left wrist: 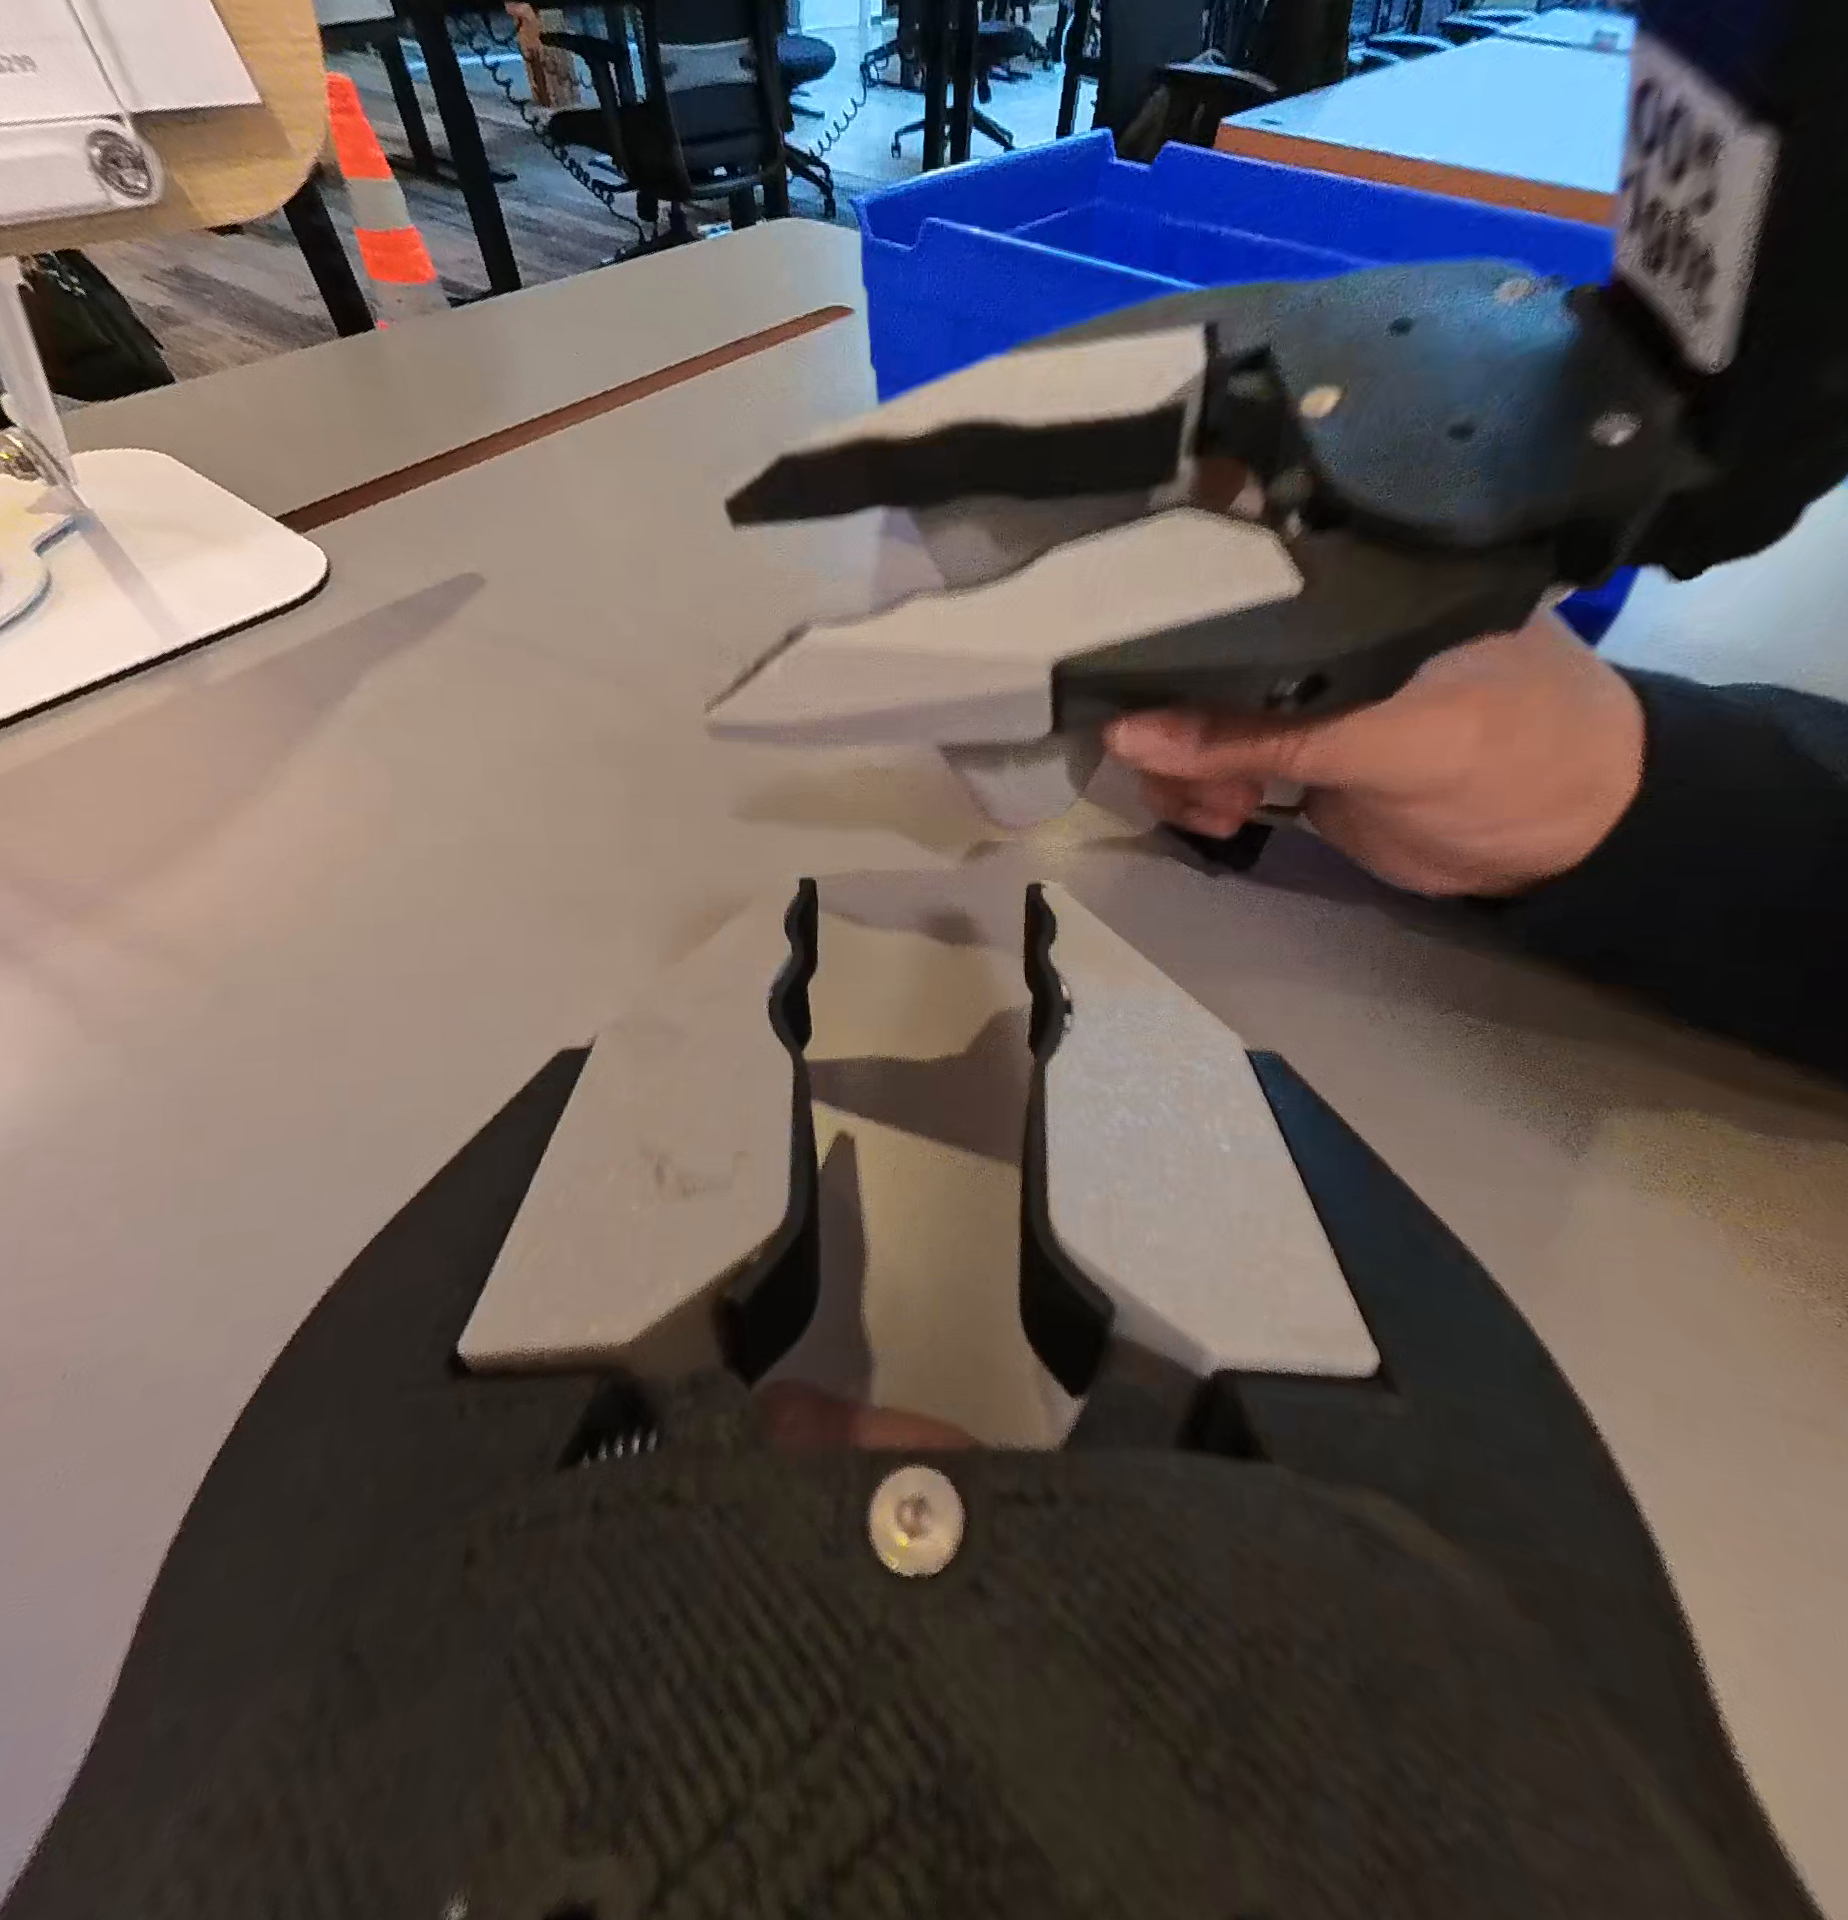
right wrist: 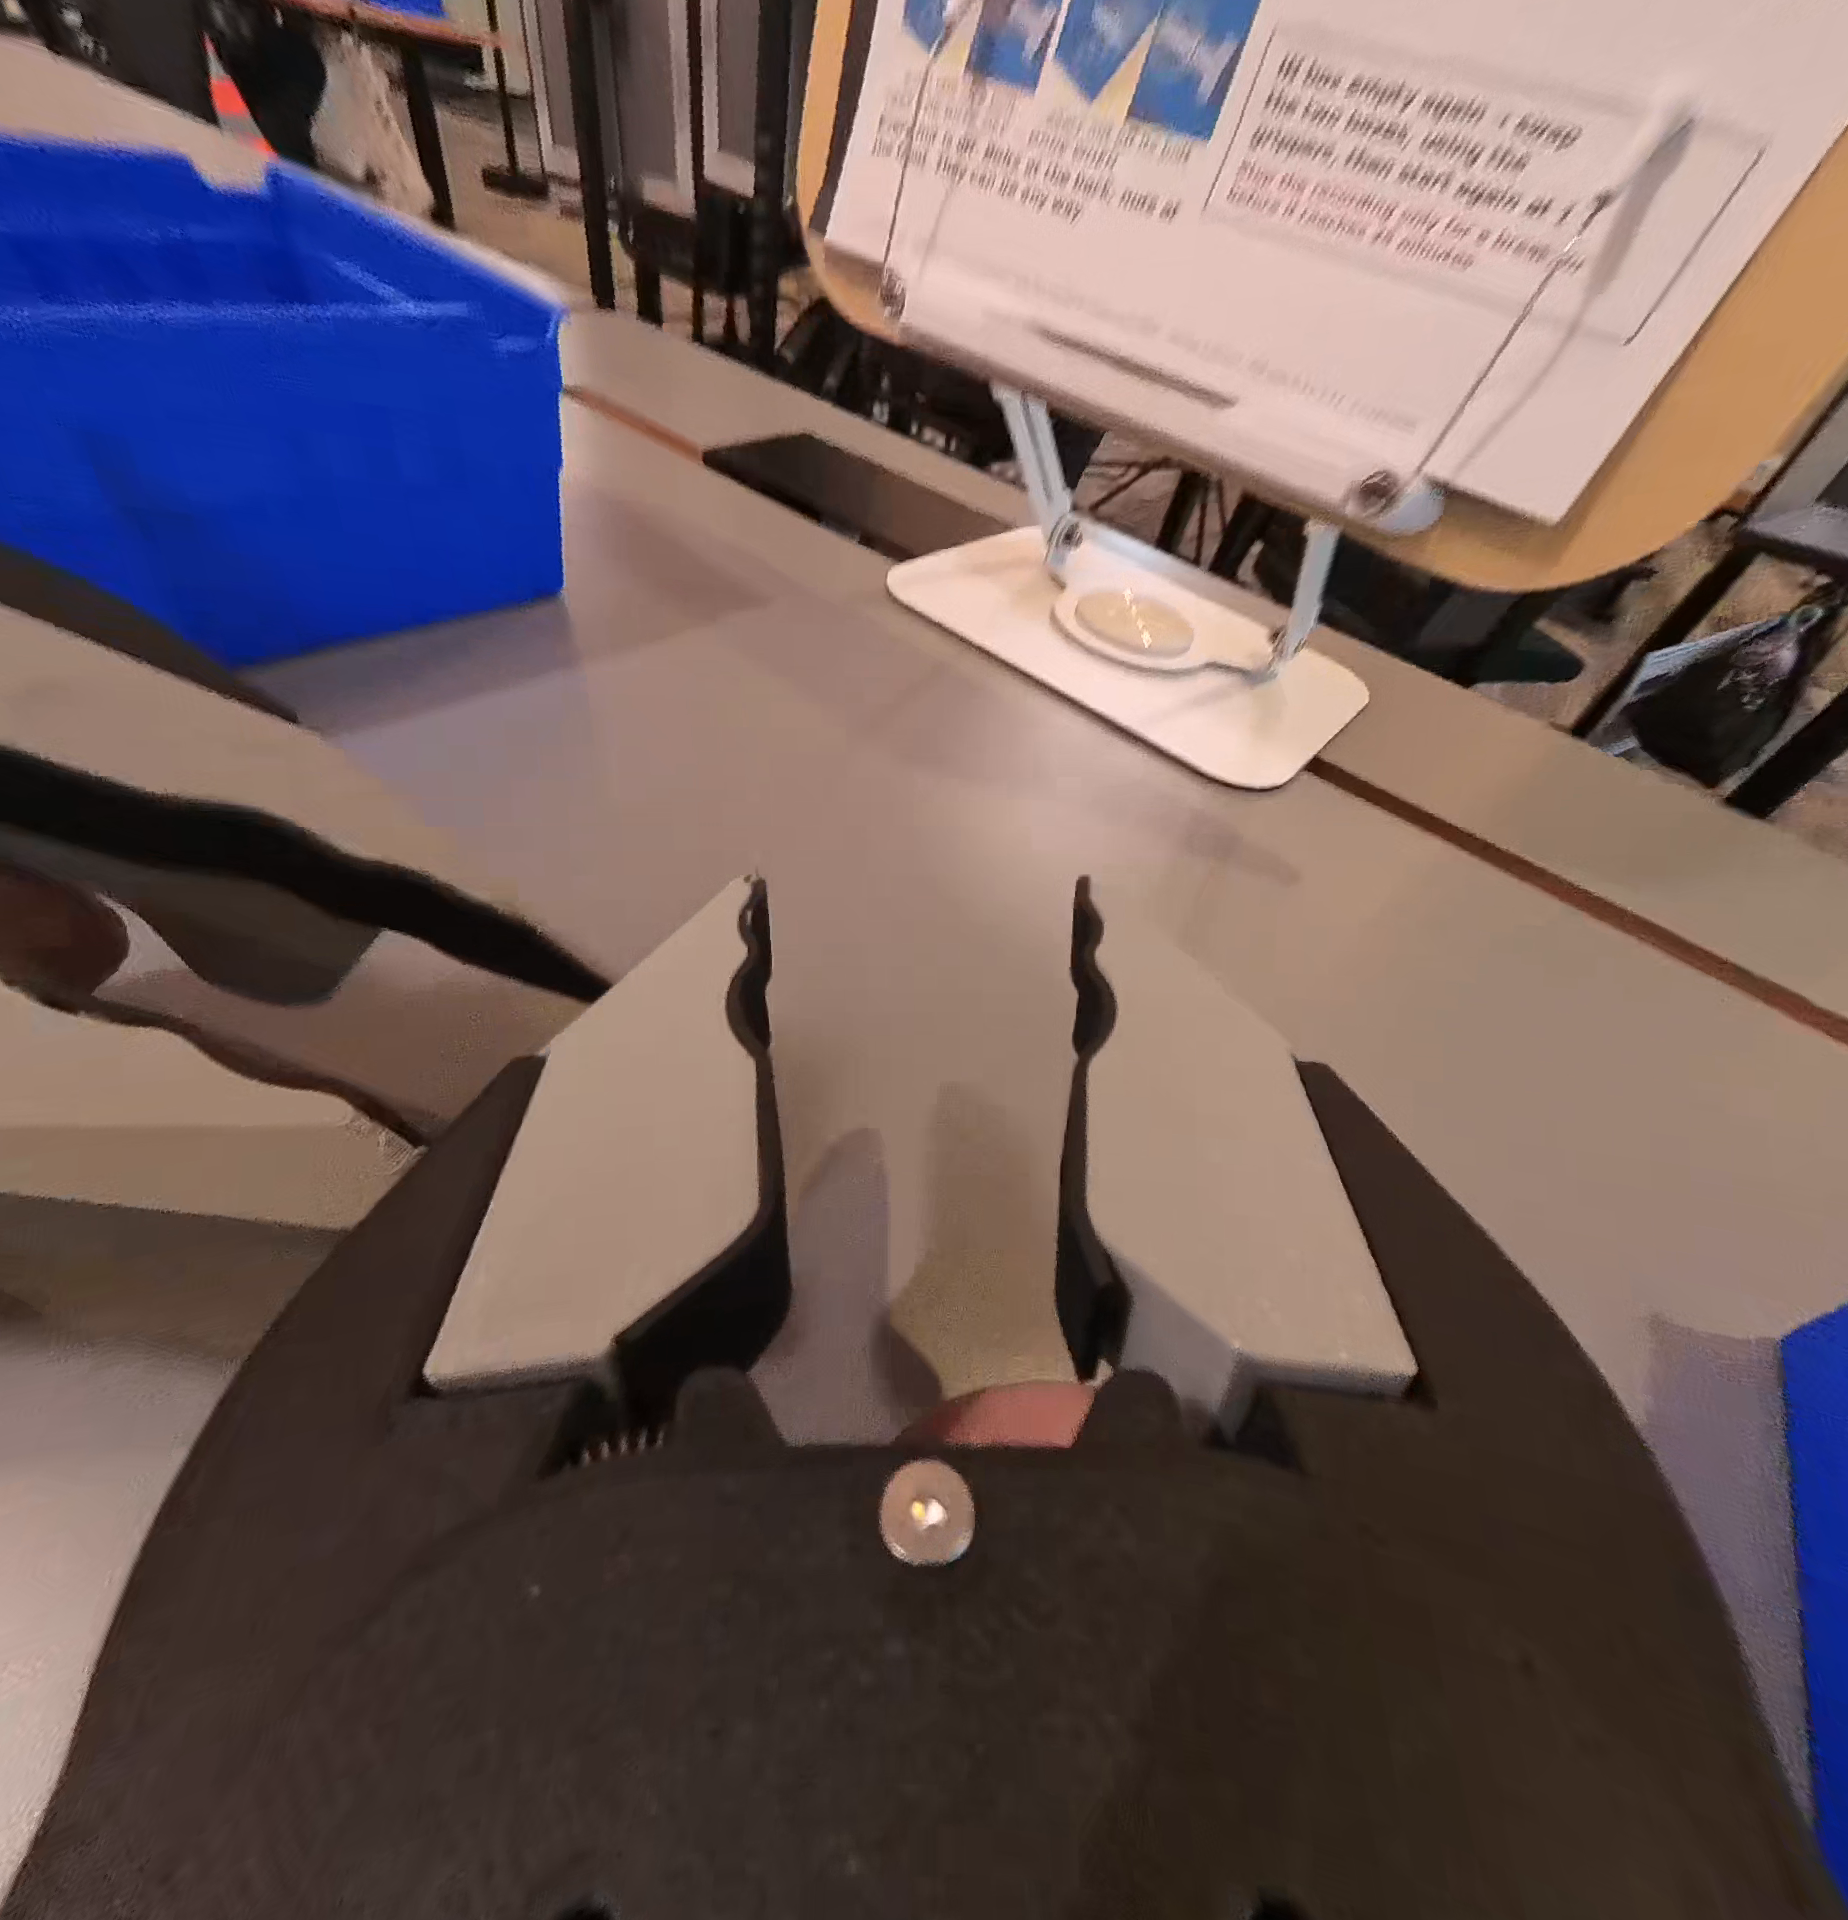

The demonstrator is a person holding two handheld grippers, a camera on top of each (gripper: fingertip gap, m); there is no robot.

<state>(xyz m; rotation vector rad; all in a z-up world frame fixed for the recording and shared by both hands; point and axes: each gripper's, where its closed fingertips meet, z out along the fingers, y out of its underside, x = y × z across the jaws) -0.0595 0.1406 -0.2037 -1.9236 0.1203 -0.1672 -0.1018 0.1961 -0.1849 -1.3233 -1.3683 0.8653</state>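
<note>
My left gripper [left wrist: 920, 899] is open and empty, held low over the grey table [left wrist: 432, 831]. My right gripper [right wrist: 918, 894] is open and empty too, over the same table [right wrist: 899, 748]. In the left wrist view the right gripper [left wrist: 733, 613] shows ahead and to the right, held by a hand [left wrist: 1419, 769] in a dark sleeve, its jaws apart and pointing left. In the right wrist view the left gripper's fingers [right wrist: 276, 873] show blurred at the left edge, close beside my right one. Neither gripper touches anything.
A blue bin [left wrist: 1159, 260] stands at the table's back; it also shows in the right wrist view [right wrist: 255, 416]. A white stand [right wrist: 1138, 644] holds a printed sheet on a board [right wrist: 1315, 208]. An orange cone [left wrist: 380, 208] and office chairs lie beyond. Another blue thing [right wrist: 1834, 1558] is at the right edge.
</note>
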